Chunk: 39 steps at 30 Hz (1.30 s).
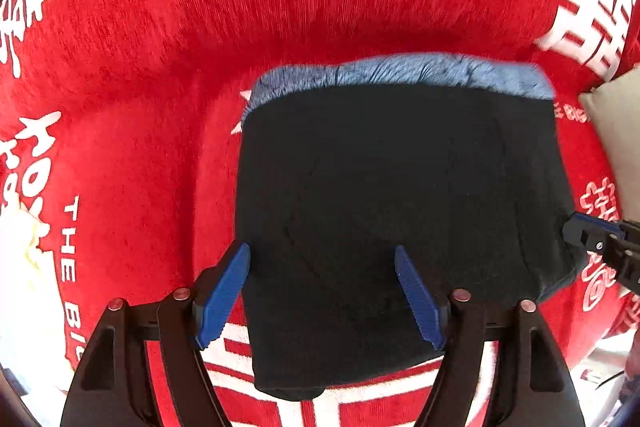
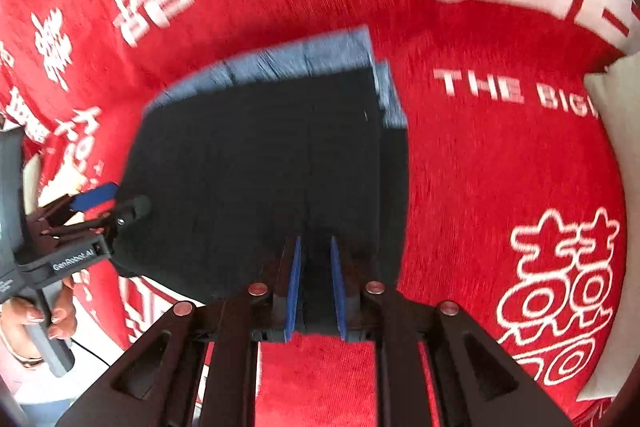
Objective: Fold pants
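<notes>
Those dark pants [image 1: 400, 211] sit folded in a soft, floppy stack on the red blanket [image 1: 140, 67], so with your left tongs [image 1: 322, 297] spread wide and right tongs [image 2: 316, 287] nearly clenched over cloth, I'd grab thick folded edges.

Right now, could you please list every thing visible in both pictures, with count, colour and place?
folded dark navy pants with light blue waistband: one, dark navy and blue, flat in the middle of the cloth.
red woven cloth with white characters: one, red and white, under the pants.
pale cushion: one, off-white, at the right edge.
left hand-held gripper: one, black with blue pads, open over the near edge of the pants.
right hand-held gripper: one, same colours, narrow gap, over the pants.
hand: one, on the left handle.
</notes>
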Each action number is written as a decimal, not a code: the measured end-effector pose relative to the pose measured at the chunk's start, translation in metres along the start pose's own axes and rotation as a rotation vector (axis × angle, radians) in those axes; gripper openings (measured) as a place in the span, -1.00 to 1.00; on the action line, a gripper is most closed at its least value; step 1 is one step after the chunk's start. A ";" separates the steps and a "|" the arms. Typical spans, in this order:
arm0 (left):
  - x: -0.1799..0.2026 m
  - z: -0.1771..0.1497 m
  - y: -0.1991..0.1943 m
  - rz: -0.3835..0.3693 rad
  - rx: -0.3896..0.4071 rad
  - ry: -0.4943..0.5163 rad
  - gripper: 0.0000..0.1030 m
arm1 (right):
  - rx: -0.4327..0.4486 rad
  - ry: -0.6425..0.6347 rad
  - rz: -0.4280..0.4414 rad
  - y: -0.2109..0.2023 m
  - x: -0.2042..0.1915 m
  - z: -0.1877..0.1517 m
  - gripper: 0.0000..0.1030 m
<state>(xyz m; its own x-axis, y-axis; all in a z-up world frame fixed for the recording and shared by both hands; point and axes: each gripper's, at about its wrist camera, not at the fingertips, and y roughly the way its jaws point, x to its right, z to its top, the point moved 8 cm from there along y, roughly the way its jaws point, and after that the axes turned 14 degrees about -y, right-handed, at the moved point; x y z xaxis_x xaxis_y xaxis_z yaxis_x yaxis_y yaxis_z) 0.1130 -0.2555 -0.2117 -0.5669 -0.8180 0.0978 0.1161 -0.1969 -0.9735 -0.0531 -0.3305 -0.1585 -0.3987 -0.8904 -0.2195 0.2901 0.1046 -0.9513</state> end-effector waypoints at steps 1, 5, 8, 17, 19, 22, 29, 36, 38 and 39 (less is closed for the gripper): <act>-0.001 0.000 0.003 0.003 0.002 -0.002 0.68 | 0.007 0.000 0.001 0.001 0.002 0.000 -0.67; -0.009 0.002 0.009 -0.051 -0.059 -0.082 0.73 | 0.018 -0.014 -0.015 0.000 0.002 0.000 -0.66; -0.010 0.002 0.009 -0.055 -0.067 -0.095 0.73 | 0.021 -0.001 -0.014 0.001 0.002 0.000 -0.66; -0.007 -0.003 -0.009 -0.047 -0.033 -0.087 0.73 | -0.005 -0.006 -0.042 -0.007 -0.003 -0.006 0.36; -0.010 -0.003 -0.011 -0.040 -0.033 -0.097 0.73 | -0.018 0.008 -0.034 -0.006 -0.003 -0.010 0.36; -0.016 -0.001 -0.010 -0.035 -0.030 -0.115 0.73 | -0.019 0.035 -0.030 -0.005 0.001 -0.019 0.37; -0.020 -0.002 -0.007 -0.013 -0.026 -0.121 0.73 | -0.004 0.071 -0.020 -0.006 0.007 -0.029 0.40; -0.016 0.003 -0.012 -0.030 -0.035 -0.099 0.73 | -0.007 0.071 -0.011 -0.008 0.010 -0.030 0.43; -0.021 0.008 -0.014 -0.055 -0.034 -0.094 0.73 | 0.006 0.067 -0.007 -0.012 0.014 -0.027 0.44; -0.024 0.009 -0.014 -0.063 -0.036 -0.094 0.73 | 0.015 0.070 -0.001 -0.014 0.017 -0.026 0.45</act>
<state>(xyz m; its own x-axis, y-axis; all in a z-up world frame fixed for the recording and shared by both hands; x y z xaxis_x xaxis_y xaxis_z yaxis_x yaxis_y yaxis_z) 0.1320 -0.2381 -0.1980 -0.4927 -0.8521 0.1763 0.0525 -0.2314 -0.9714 -0.0866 -0.3359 -0.1544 -0.4587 -0.8574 -0.2335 0.3028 0.0963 -0.9482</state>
